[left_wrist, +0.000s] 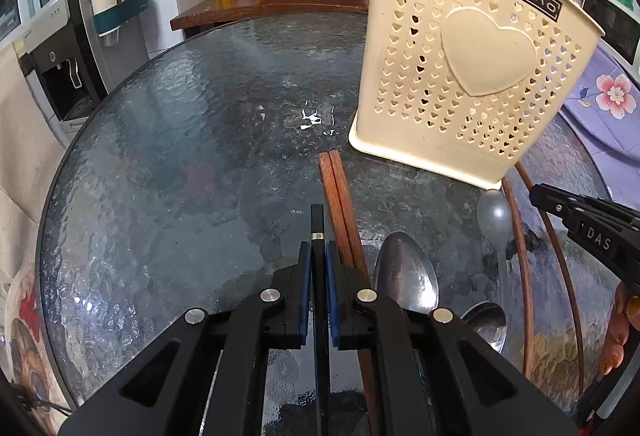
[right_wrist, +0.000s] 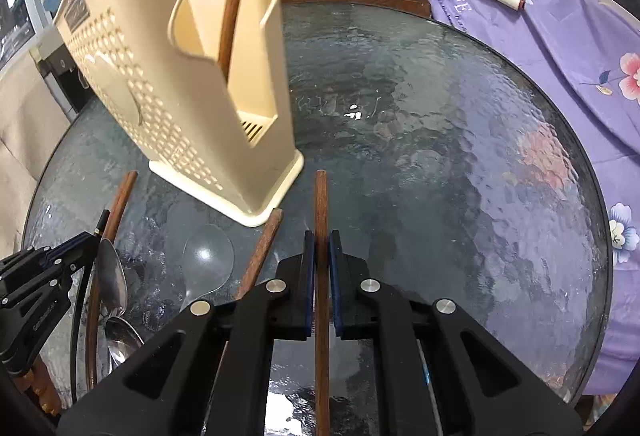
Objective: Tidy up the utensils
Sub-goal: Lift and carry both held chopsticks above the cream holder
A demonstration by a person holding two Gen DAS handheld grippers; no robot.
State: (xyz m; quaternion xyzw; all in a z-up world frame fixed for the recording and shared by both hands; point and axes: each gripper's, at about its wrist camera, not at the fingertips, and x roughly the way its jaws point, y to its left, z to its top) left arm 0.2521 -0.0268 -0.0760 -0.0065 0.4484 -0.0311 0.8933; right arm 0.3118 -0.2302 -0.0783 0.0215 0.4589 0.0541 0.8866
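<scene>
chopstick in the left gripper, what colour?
Black, with a thin silver band, unlike the brown wooden ones. The chopstick in the left gripper shows best in the left wrist view.

Left claw (left_wrist: 319, 256) clamped tight, angled downward, right claw (right_wrist: 321, 248) likewise

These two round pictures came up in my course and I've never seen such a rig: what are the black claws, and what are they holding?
Each claw is a hand-held two-finger gripper with a wide-angle camera looking along its fingers. The left gripper is shut on a black chopstick; the right gripper is shut on a brown chopstick. On the glass table stand a cream utensil holder, with metal spoons, a clear plastic spoon and more brown chopsticks lying loose.
</scene>
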